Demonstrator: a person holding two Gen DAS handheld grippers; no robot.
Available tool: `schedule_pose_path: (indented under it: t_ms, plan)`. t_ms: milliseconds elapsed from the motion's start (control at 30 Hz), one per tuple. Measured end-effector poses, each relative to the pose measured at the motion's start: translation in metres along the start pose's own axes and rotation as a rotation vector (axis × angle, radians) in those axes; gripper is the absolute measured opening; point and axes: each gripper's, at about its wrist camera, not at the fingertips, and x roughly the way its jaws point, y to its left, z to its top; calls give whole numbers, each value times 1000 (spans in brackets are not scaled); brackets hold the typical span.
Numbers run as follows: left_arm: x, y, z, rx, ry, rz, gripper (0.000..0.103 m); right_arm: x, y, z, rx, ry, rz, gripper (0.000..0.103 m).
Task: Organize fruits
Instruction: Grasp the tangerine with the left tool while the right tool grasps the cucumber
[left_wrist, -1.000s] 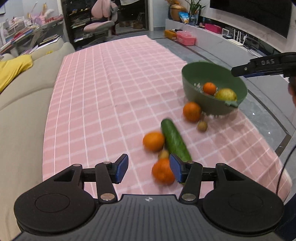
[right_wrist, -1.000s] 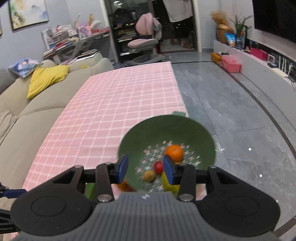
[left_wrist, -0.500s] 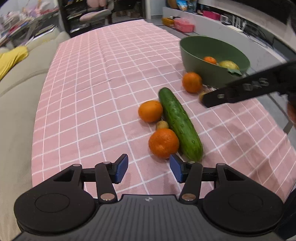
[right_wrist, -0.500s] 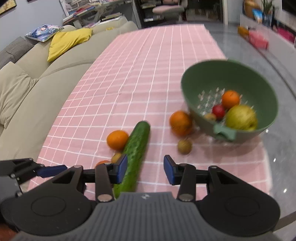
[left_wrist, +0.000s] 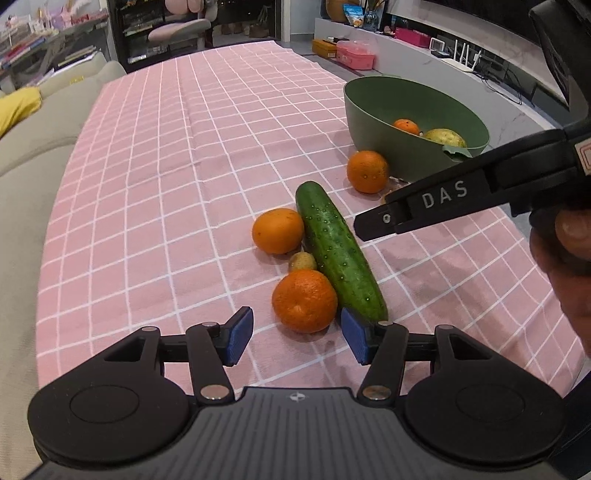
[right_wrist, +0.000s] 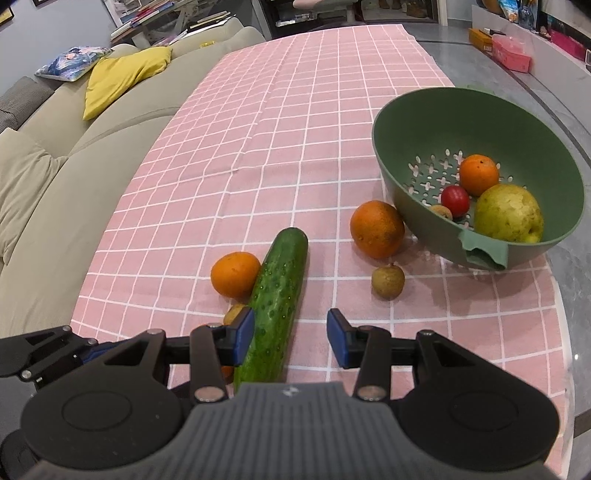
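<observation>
Left gripper (left_wrist: 297, 334) opening, nothing clasped, lined up on nearest round orange tangerine (left_wrist: 305, 300) bound for green perforated plastic bowl (left_wrist: 373, 110); right gripper (right_wrist: 290, 336) unclenched, empty.

I note the pink checked cloth (right_wrist: 295, 122) matt; green plastic colander bowl (right_wrist: 413, 110) smooth; long green cucumber (right_wrist: 280, 280) bumpy, glossy.

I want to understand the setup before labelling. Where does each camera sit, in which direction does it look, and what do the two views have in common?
Left wrist: sits on the left gripper, jaws opening and empty, looking down the pink cloth at the nearest orange; the right gripper and a hand enter at right.
Right wrist: sits on the right gripper, open above the cucumber, facing the green bowl; the left gripper shows lower left.
Shared: cucumber, oranges, bowl, cloth, sofa.
</observation>
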Motion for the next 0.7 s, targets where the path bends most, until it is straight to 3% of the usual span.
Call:
schedule_pose_path:
  t_ms: [433, 500, 700]
  plan:
    - [25, 3, 3, -40, 18, -19, 66, 21, 8, 5, -16, 23, -4, 41]
    - [25, 4, 3, -46, 12, -23, 71, 24, 9, 5, -15, 29, -7, 41]
    - [27, 9, 3, -68, 3, -47, 73, 34, 11, 7, -16, 42, -6, 41]
